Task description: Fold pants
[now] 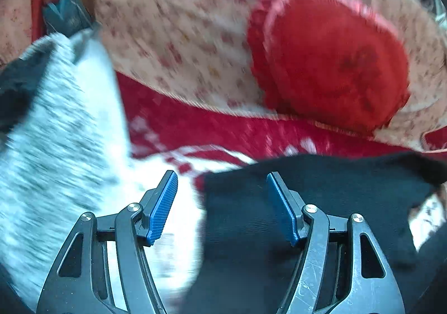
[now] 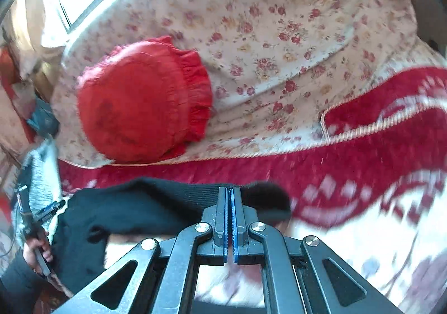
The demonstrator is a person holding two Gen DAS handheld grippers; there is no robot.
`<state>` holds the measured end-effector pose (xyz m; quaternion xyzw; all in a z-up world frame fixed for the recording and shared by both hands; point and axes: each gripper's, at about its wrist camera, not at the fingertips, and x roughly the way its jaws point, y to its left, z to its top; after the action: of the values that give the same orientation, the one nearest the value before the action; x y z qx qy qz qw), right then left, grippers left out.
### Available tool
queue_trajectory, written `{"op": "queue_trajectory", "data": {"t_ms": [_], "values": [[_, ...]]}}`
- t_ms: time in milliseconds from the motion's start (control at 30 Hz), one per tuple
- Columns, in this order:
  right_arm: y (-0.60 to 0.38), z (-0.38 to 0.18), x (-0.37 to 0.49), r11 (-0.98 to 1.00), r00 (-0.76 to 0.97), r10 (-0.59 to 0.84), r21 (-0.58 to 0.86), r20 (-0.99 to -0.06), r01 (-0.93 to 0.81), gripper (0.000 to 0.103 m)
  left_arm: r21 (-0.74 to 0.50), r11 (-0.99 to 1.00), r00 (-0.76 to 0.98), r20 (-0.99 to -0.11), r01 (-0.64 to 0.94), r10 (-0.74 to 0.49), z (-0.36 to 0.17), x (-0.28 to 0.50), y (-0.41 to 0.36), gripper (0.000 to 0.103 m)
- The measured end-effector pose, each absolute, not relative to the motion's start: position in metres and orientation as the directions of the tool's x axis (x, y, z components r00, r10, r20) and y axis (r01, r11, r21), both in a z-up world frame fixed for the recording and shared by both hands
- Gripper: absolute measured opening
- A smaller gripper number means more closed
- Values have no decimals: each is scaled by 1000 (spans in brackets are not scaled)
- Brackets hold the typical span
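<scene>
The black pants (image 2: 134, 216) lie on a red and white patterned blanket (image 2: 363, 174). My right gripper (image 2: 230, 193) is shut on the ribbed waistband edge of the pants and holds it up. In the left wrist view the pants (image 1: 279, 216) spread under the right finger, and my left gripper (image 1: 222, 182) is open with nothing between its blue pads (image 1: 164, 202). The left gripper also shows at the far left of the right wrist view (image 2: 53, 206), beside the pants.
A round red frilled cushion (image 2: 142, 101) lies on a floral bedspread (image 2: 279, 42) beyond the blanket. A grey and white knitted garment (image 1: 56, 132) lies left of the left gripper. The left wrist view is motion-blurred.
</scene>
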<state>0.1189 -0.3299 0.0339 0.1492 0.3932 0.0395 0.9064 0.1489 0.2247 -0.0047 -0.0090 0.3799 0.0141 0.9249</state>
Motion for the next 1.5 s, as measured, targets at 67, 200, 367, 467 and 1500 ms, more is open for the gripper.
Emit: {"op": "queue_trajectory", "data": {"t_ms": [67, 200, 367, 467, 1500], "values": [[-324, 20, 92, 940, 713, 207, 339, -670, 46, 2, 62, 996, 718, -691, -56, 83, 10, 144, 253, 66], [-317, -17, 54, 920, 713, 252, 391, -654, 34, 2, 188, 982, 677, -720, -25, 155, 6, 156, 274, 66], [-318, -37, 42, 904, 709, 270, 426, -651, 47, 2, 130, 970, 610, -792, 204, -22, -17, 174, 247, 66], [-318, -44, 45, 901, 692, 275, 431, -667, 57, 2, 127, 943, 586, -806, 307, -83, -31, 185, 227, 66], [-320, -49, 49, 891, 691, 283, 449, -665, 68, 2, -111, 946, 526, -808, 306, -265, -46, 208, 246, 5]]}}
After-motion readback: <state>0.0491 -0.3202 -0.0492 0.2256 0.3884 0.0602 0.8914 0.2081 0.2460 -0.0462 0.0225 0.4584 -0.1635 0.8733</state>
